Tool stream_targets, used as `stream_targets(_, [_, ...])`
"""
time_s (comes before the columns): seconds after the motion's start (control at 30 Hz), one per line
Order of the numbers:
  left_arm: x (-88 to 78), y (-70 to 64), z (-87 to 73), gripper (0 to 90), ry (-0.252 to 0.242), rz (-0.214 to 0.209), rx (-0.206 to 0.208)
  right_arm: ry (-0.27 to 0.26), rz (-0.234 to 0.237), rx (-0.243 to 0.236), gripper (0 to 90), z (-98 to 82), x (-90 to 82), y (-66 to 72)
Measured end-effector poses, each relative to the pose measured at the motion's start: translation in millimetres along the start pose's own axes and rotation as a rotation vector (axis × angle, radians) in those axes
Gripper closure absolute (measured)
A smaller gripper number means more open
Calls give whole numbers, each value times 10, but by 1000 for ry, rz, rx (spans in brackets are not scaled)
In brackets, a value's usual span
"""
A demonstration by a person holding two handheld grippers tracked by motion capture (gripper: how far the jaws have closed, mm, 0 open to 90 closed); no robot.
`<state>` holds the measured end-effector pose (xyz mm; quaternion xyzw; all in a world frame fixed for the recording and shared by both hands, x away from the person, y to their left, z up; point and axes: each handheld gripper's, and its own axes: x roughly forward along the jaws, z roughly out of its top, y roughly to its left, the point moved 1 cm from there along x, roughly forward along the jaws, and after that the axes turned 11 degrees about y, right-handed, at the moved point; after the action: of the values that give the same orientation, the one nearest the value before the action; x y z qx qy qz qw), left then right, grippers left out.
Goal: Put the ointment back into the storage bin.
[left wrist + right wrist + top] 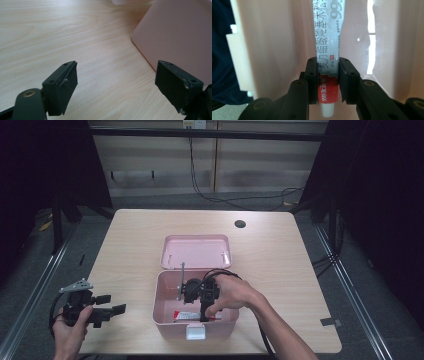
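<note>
1. A light wooden table (270, 245) with rounded corners is seen in the high view; a small dark round hole (240, 224) is set near its far edge.
2. An open pink plastic box (165, 312) stands at the near-middle of the table, w/ its pink hinged lid (196, 251) laid back flat behind it. A white latch (195, 332) is seen on the front wall of the box.
3. The right gripper (328, 75) is lowered inside the box, held by the person's right hand (232, 295).
4. In the right gripper view, its jaws are clenched on a white-and-red ointment tube (327, 50) w/ printed characters; the tube is grasped at the red band, just above the white cap (327, 110).
5. The tube is found inside the box, near its front wall; in the high view a part of it (186, 315) lies low at the bottom.
6. The left gripper (116, 82) is held by the left hand (70, 332) at the near-left edge of the table, well apart from the box in the high view.
7. Its jaws are released, spread wide, w/ nothing between them; bare table and the pink box side (180, 37) are seen beyond them.
</note>
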<state>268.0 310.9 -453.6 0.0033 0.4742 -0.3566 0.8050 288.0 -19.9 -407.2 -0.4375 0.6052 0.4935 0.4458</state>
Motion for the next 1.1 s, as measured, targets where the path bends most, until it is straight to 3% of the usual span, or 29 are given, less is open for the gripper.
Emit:
stream_targets(0.03, [-1,1,0,181,-1,0,1,10,17,-14,714,15,21,4])
stream_targets(0.4, [-5,4,-1,181,1,-2,2,8,28,-45,713,96,136,-7])
stream_targets(0.7, [-3,4,0,181,2,-1,2,-2,43,-36,712,120,234,-27])
stream_targets(1.07, [-1,0,0,181,2,0,1,18,32,-54,711,160,280,-41])
stream_targets(1.1, [-3,1,0,181,1,1,2,16,49,-64,712,159,286,-46])
